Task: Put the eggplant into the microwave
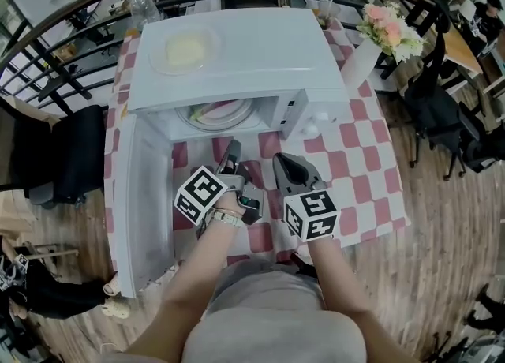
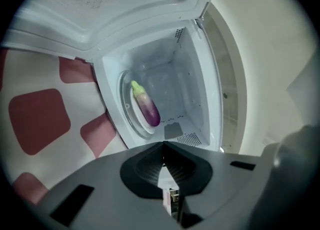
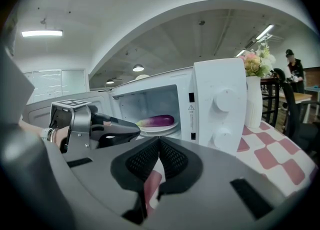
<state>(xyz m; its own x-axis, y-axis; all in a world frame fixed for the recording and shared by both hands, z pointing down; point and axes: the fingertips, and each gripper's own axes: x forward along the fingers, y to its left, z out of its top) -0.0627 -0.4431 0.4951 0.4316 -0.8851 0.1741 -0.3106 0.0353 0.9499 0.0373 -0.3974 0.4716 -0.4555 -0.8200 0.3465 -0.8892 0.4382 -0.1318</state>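
Glossy purple eggplant (image 2: 145, 105) lies centre-frame in the boxy white microwave (image 1: 268, 54); my left claw (image 2: 163, 144), clenched empty, should back away straight.

The microwave (image 1: 237, 46) has a smooth white shell with a faint gloss. Its cavity walls look like painted metal, perforated in patches. The eggplant (image 2: 146, 106), mid-frame, has shiny purple skin. The tablecloth (image 1: 371, 164) is matt checked cloth. The left gripper (image 1: 231, 148) and right gripper (image 1: 286, 162) are matt grey plastic, with black ribbed pads (image 3: 142, 160). The floor (image 1: 442, 235), at right, is wood plank. The railing (image 1: 47, 61), upper left, looks like dark metal.
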